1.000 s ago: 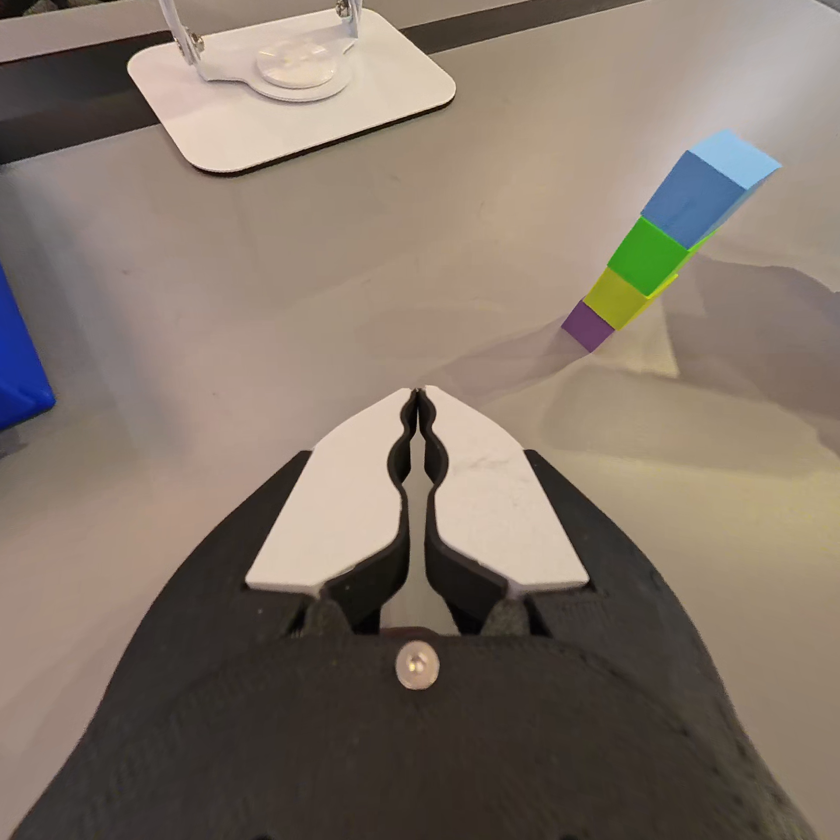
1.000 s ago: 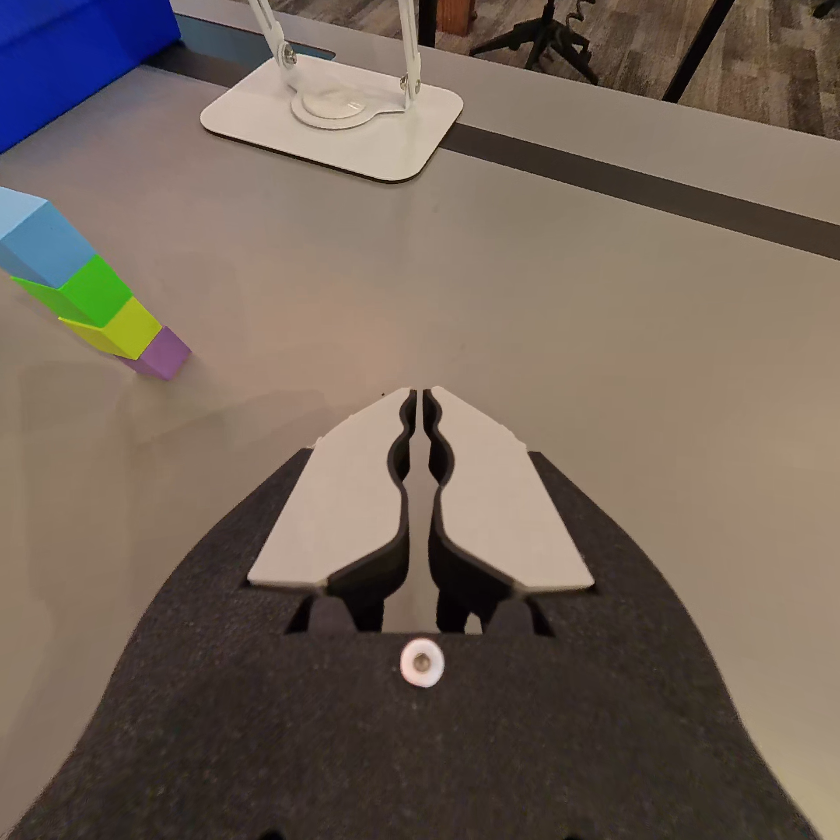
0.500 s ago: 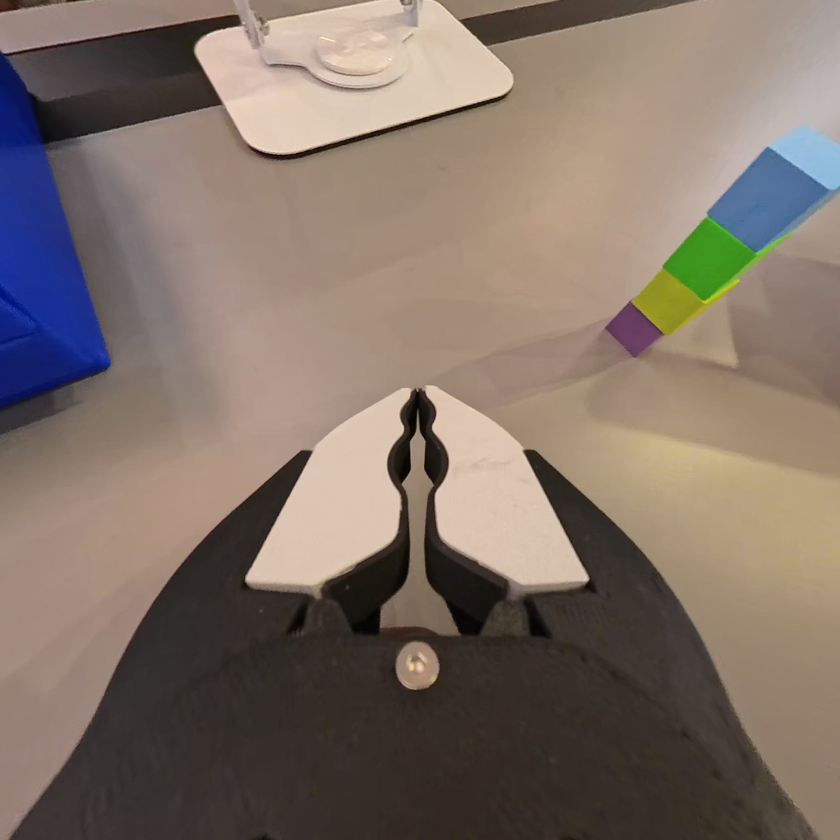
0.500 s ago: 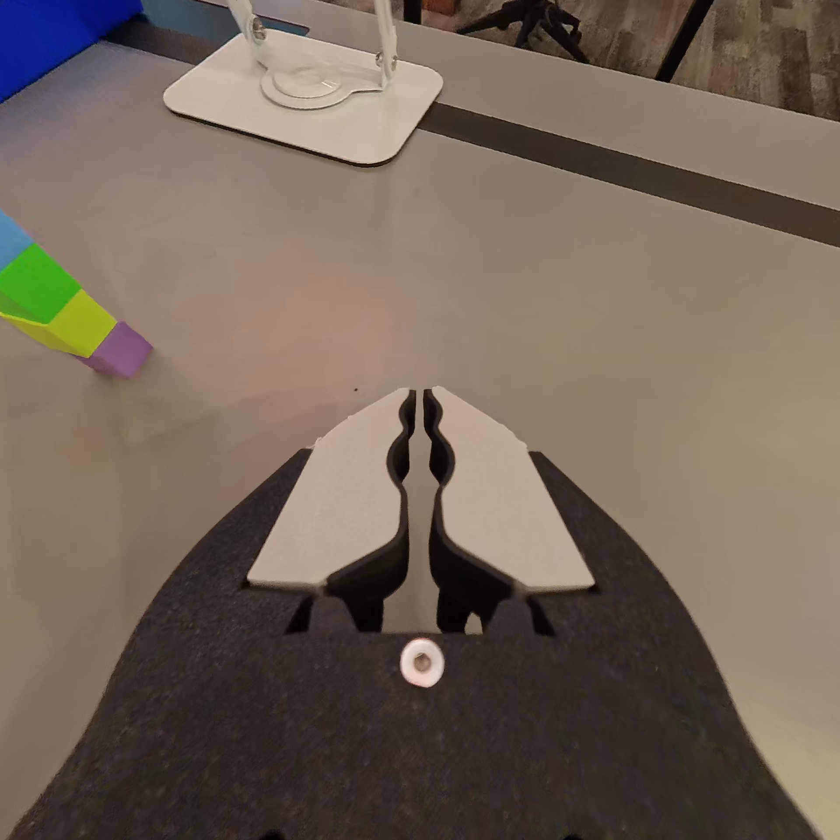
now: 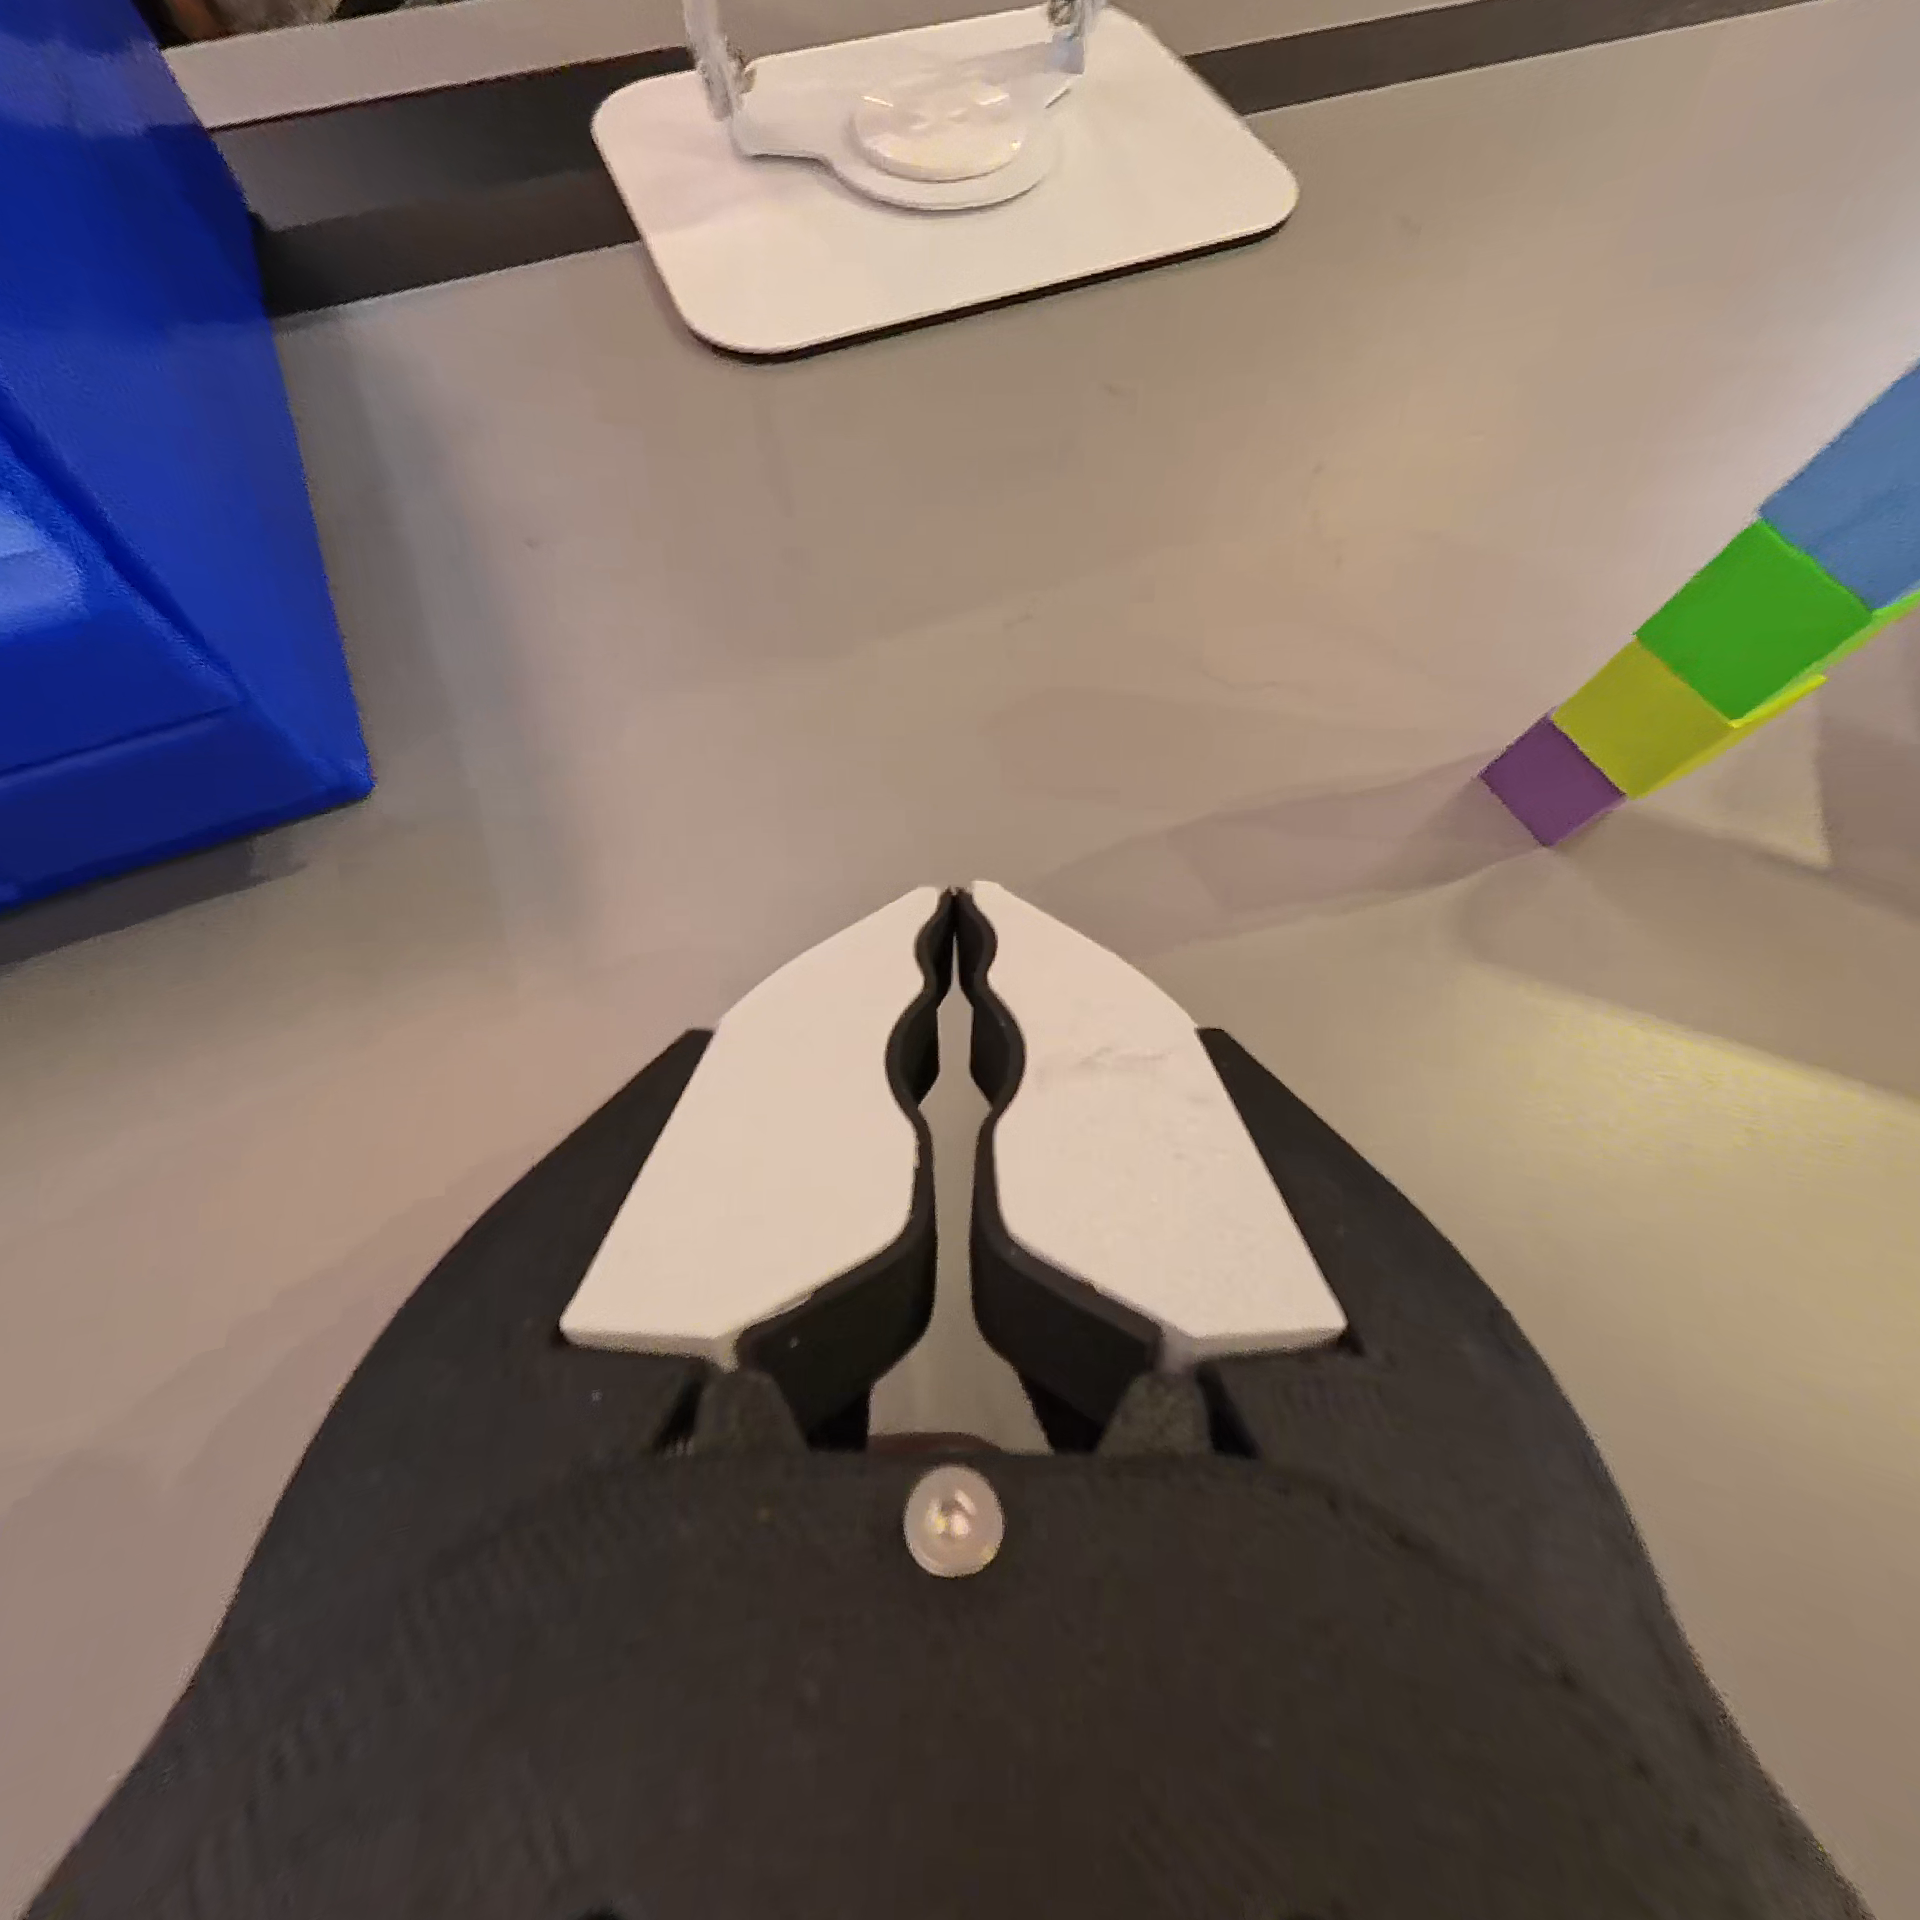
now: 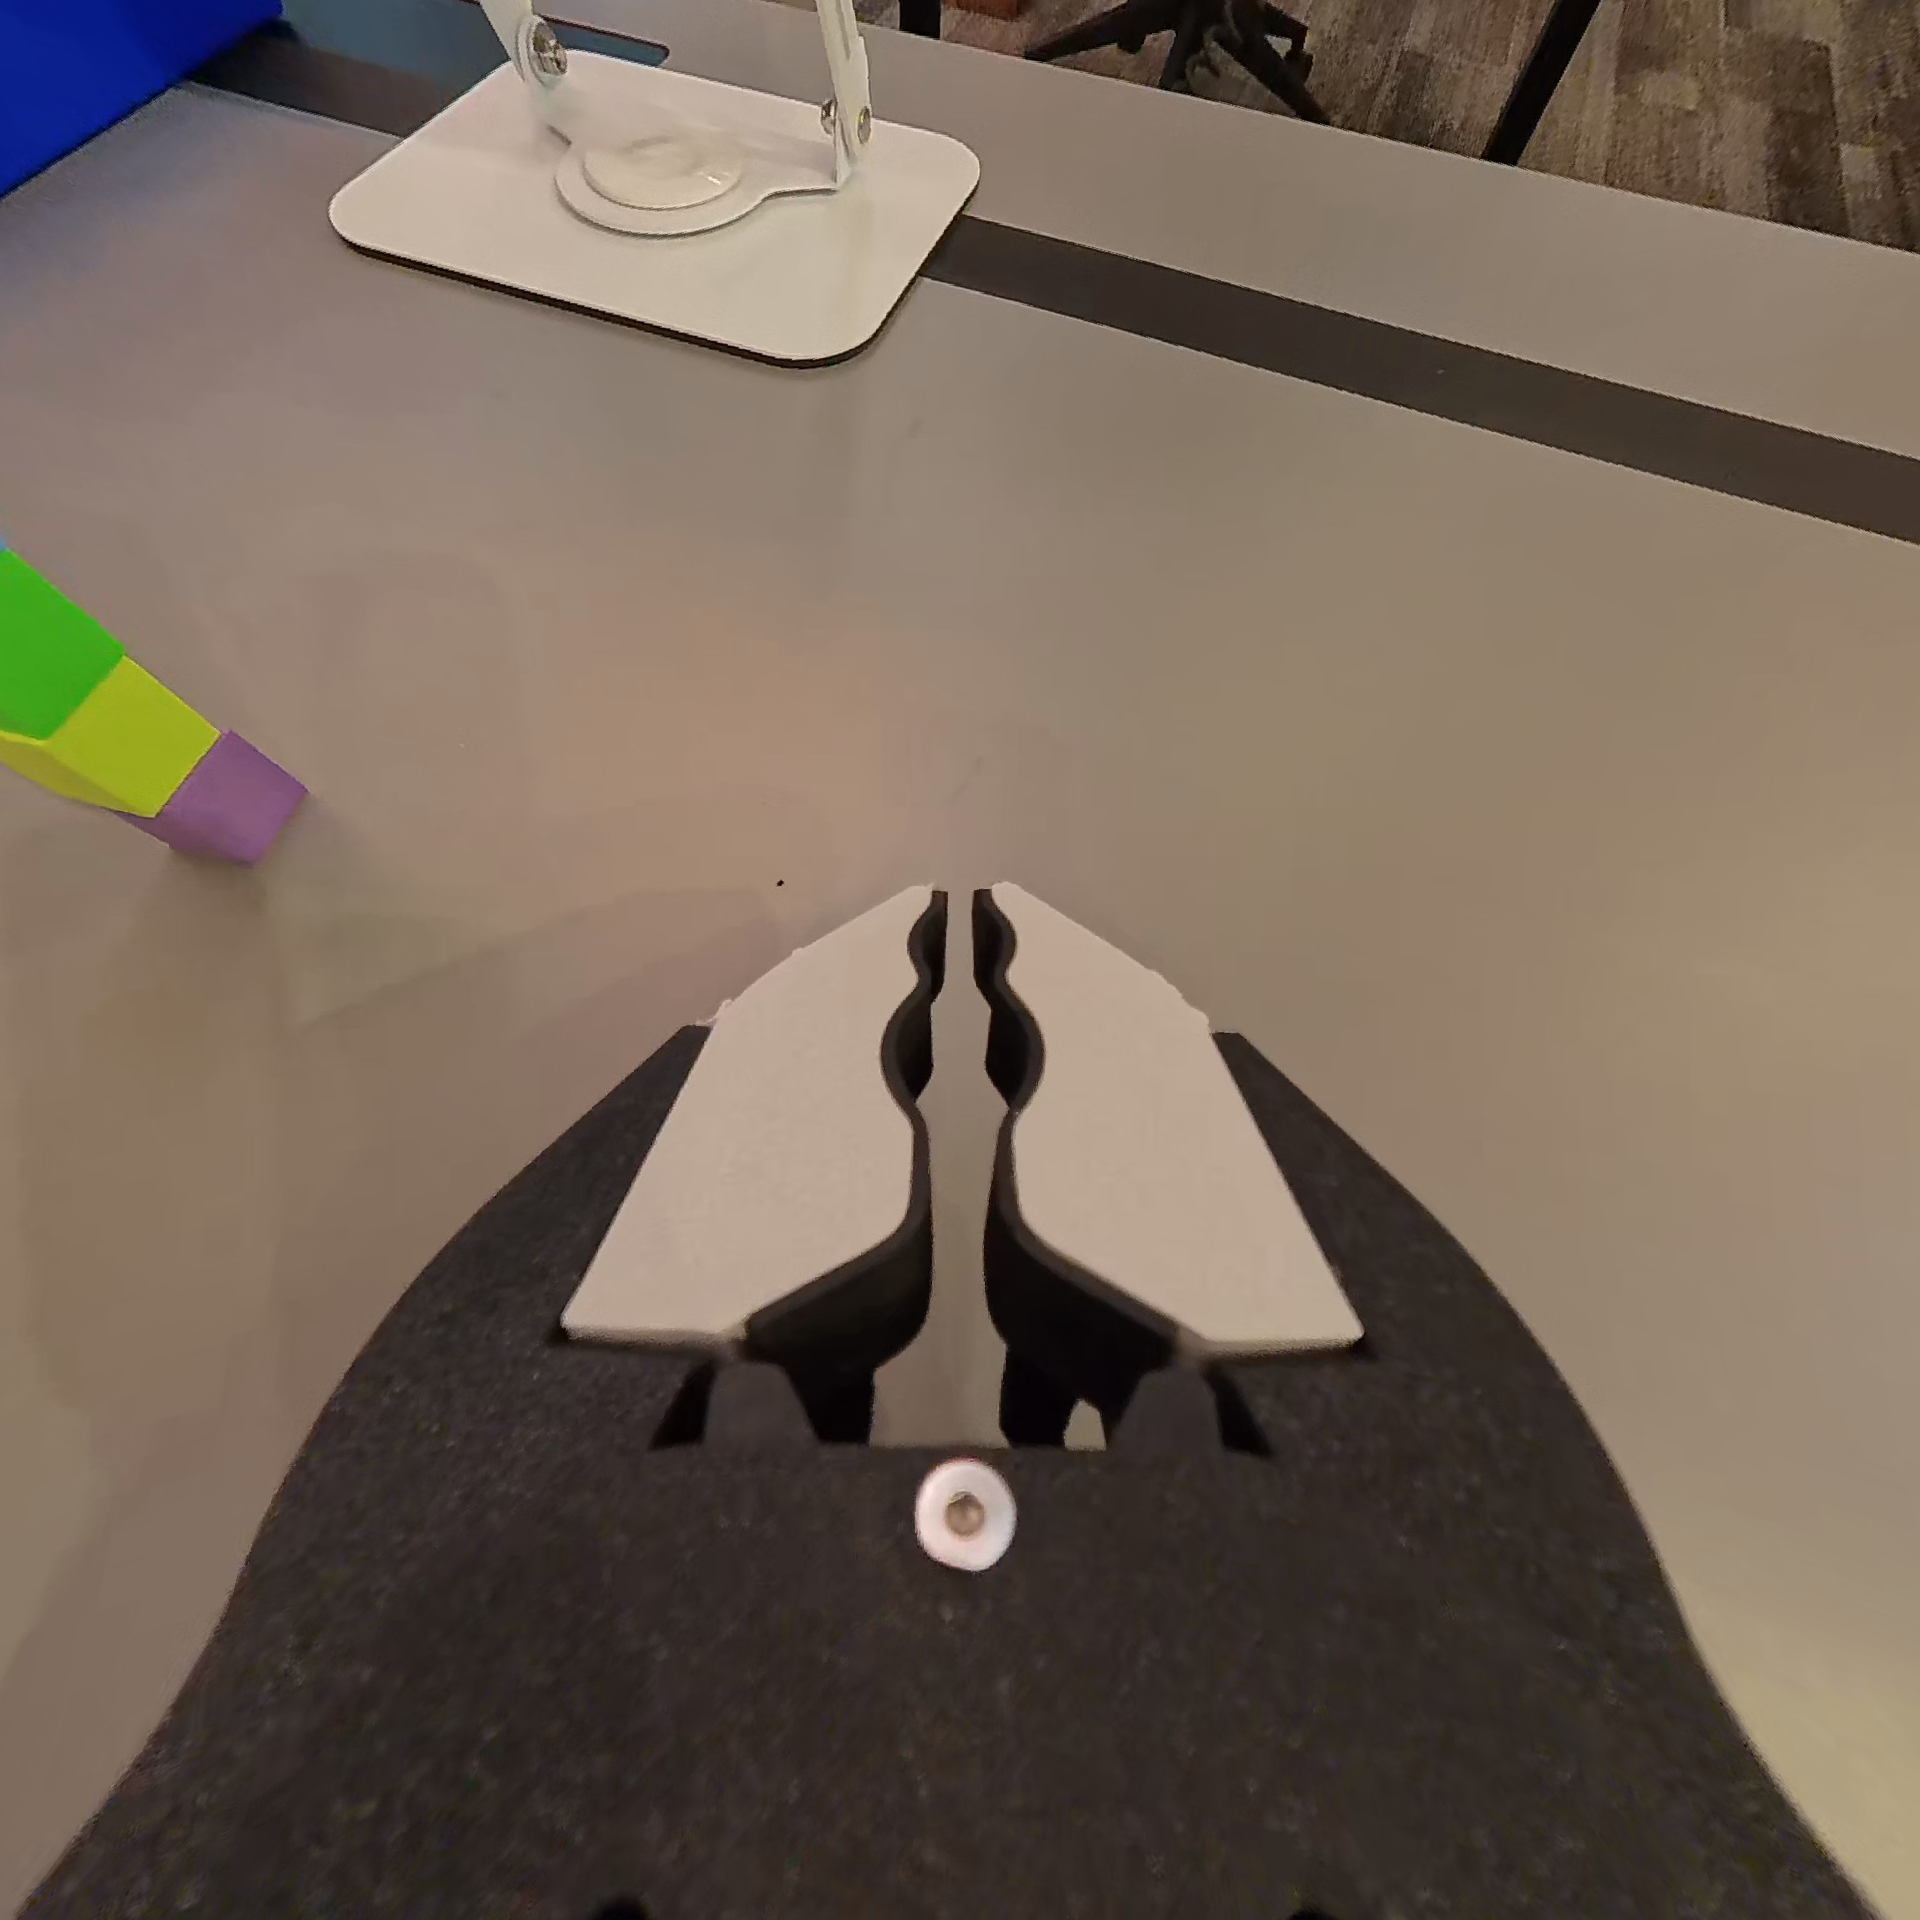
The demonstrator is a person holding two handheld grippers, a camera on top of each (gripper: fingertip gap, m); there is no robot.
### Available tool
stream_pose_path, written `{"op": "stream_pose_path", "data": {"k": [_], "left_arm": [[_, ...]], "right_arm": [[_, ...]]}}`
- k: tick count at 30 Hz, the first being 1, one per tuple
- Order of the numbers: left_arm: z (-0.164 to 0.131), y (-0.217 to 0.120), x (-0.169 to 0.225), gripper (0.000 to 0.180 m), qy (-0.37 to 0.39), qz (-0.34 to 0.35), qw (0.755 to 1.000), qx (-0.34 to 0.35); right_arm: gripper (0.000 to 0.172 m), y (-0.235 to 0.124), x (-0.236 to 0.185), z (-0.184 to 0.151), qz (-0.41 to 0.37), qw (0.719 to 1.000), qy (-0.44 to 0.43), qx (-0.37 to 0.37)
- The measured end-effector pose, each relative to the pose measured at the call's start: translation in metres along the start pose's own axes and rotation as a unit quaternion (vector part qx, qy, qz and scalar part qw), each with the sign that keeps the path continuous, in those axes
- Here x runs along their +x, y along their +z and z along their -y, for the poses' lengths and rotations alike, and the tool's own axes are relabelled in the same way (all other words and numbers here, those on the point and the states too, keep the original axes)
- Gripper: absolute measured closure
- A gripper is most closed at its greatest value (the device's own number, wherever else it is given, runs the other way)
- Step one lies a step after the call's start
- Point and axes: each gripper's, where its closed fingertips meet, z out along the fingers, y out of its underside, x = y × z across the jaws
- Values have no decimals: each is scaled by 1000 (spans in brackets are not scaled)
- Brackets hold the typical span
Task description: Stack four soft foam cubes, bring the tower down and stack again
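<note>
Our left claw (image 5: 954, 896) is pressed together, tips touching on air; our right claw (image 6: 960, 896) stands a slit apart, holding nothing. From the left claw the tower (image 5: 1704, 675) rises at 2 o'clock: purple cube (image 5: 1548, 781) on the table (image 5: 935, 582), then yellow (image 5: 1642, 722), green (image 5: 1745, 621) and blue (image 5: 1860, 499) (one straight column). Its long axis leans up toward 2 o'clock in the left view and toward 10 o'clock in the right view. Only the left view shows most of the blue cube and the blue bin's (image 5: 135, 499) side; only the right shows the floor (image 6: 1714, 94) beyond the table.
</note>
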Motion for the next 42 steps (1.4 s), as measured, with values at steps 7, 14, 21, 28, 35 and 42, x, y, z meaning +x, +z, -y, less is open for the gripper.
{"op": "stream_pose_path", "data": {"k": [7, 14, 21, 28, 35, 42], "left_arm": [[-4, -5, -8, 180, -28, 29, 999, -12], [13, 47, 85, 180, 25, -29, 998, -56], [46, 89, 200, 180, 72, -128, 987, -59], [19, 77, 140, 180, 41, -95, 993, -60], [8, 58, 88, 180, 12, -67, 996, -51], [8, 47, 88, 180, 12, -94, 995, -28]], "right_arm": [[167, -1, 9, -1, -4, 1000, 11, 0], [167, -9, 27, -1, -11, 999, 38, 12], [168, -24, 49, 0, -30, 998, 53, 28], [168, -36, 77, 1, -35, 992, 108, 59], [168, -41, 78, 4, -34, 991, 109, 68], [168, -38, 60, 14, -25, 996, 61, 67]]}}
